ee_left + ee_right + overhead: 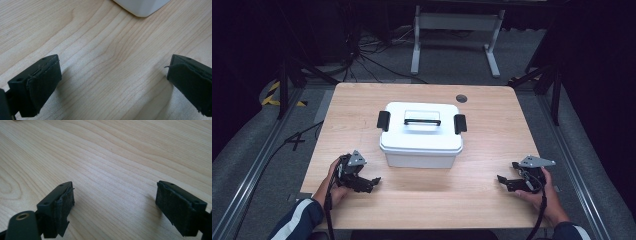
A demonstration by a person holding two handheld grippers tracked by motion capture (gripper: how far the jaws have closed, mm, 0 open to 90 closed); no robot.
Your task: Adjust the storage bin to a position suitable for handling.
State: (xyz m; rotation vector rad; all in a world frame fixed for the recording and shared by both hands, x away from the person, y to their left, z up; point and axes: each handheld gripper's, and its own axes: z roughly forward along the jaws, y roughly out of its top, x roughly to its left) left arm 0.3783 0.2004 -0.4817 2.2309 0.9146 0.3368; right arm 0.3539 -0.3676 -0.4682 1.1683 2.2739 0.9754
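Left gripper down on the table, jaws spread wide on nothing, just off the near-left corner of the white box. Right gripper likewise gaping and empty, well off the box's near-right side.

Box at table centre, lid on, both black end latches apparently shut, black carry handle lying flat along the lid top.

Probably rigid moulded plastic: stiff, smooth, likely slippery on the walls (contents unknown, so weight unknown too). Best holds by guess: carry handle for lifting, latch tabs for opening. Walls too broad for one claw.

No brand, label or legible writing seen anywhere on box or table.
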